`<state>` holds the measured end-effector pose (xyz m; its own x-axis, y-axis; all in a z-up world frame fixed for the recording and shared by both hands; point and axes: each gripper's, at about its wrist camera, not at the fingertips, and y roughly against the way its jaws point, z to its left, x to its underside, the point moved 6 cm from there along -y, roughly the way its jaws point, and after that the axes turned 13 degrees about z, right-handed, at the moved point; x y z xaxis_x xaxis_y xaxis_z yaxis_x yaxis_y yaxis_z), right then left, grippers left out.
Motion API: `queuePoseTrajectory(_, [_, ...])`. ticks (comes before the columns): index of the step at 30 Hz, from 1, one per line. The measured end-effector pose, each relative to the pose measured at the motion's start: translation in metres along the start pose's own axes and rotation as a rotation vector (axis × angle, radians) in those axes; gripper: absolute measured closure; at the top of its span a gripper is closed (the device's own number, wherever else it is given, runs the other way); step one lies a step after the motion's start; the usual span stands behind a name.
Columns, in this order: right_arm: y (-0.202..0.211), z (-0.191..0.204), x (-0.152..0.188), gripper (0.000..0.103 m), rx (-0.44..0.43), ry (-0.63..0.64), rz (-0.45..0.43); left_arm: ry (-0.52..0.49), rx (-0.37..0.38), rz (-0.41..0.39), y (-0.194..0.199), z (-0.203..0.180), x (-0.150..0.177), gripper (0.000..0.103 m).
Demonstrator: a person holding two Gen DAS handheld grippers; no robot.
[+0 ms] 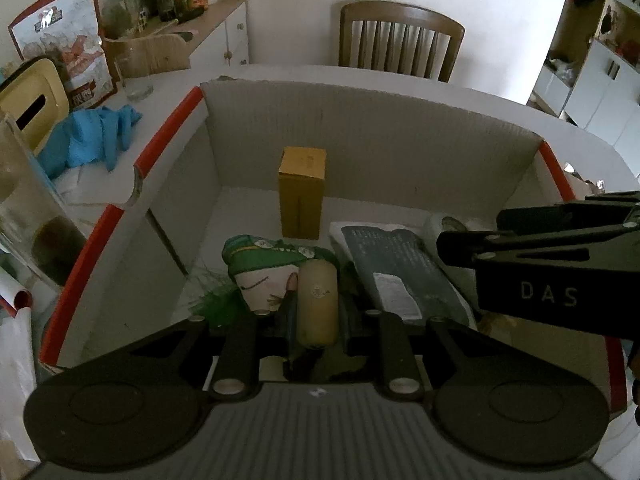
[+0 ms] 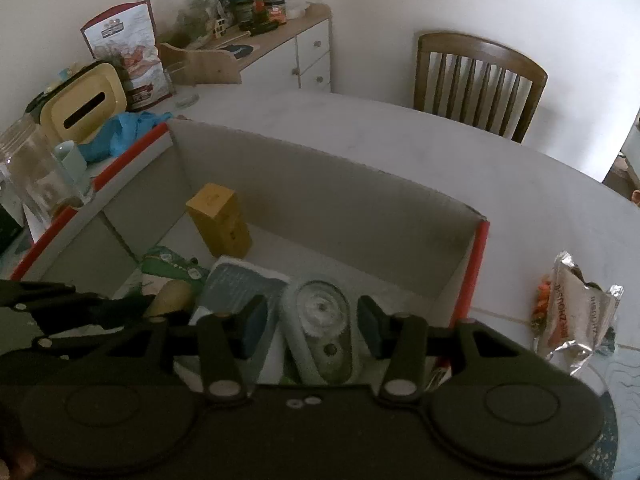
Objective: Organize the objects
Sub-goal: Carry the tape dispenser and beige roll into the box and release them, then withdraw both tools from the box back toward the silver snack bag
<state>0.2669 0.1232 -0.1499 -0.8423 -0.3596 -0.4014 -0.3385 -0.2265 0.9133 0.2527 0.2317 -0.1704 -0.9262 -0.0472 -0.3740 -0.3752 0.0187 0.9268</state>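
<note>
White tabletop (image 2: 400, 148) carries one open cardboard box (image 1: 360, 128) with red-edged side walls. Nearest, the left gripper (image 1: 318, 320) is clamped on one beige cylinder (image 1: 317, 300) low inside the box. The right gripper (image 2: 312, 320) has its jaws parted on either side of one pale oval case (image 2: 320, 328); whether the pads touch it I cannot tell. Inside lie one green printed pouch (image 1: 260, 272), one grey packet (image 1: 400, 272), and farther back one upright yellow carton (image 1: 302, 192), with bare floor beside it along the far wall. One wooden chair (image 2: 476, 80) stands beyond the table.

Plain white walls, dim daylight. Wooden slat-back chair (image 1: 401, 40) at the white surface's (image 2: 400, 136) far edge, cluttered white cabinet (image 2: 296, 52) off its far-left corner.
</note>
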Motion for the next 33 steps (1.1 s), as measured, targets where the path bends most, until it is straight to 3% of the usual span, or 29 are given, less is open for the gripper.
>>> queuePoseTrajectory(3, [0.001, -0.001, 0.000, 0.047, 0.006, -0.001, -0.002, -0.005, 0.000, 0.013, -0.002, 0.000, 0.000, 0.082])
queuePoseTrajectory(7, [0.006, -0.003, 0.003, 0.047, 0.000, -0.015, -0.003, -0.011, 0.003, 0.007, 0.000, -0.001, 0.002, 0.082])
queuePoseTrajectory(10, [0.013, -0.006, 0.005, 0.047, -0.021, -0.023, -0.009, -0.011, 0.007, -0.002, 0.003, -0.001, 0.003, 0.075])
queuePoseTrajectory(20, [0.053, -0.017, 0.018, 0.043, -0.074, -0.040, -0.070, -0.005, 0.033, -0.042, 0.024, -0.003, 0.009, 0.074])
queuePoseTrajectory(21, [0.057, -0.018, 0.020, 0.043, -0.080, -0.042, -0.078, -0.009, 0.036, -0.048, 0.027, -0.004, 0.010, 0.072])
queuePoseTrajectory(25, [0.074, -0.024, 0.029, 0.042, -0.107, -0.054, -0.101, -0.023, 0.032, -0.096, 0.044, -0.008, 0.014, 0.048])
queuePoseTrajectory(30, [0.093, -0.032, 0.042, 0.041, -0.128, -0.065, -0.126, -0.043, 0.040, -0.126, 0.060, -0.019, 0.016, 0.047])
queuePoseTrajectory(33, [0.105, -0.036, 0.049, 0.040, -0.142, -0.072, -0.142, -0.048, 0.050, -0.143, 0.070, -0.026, 0.018, 0.041])
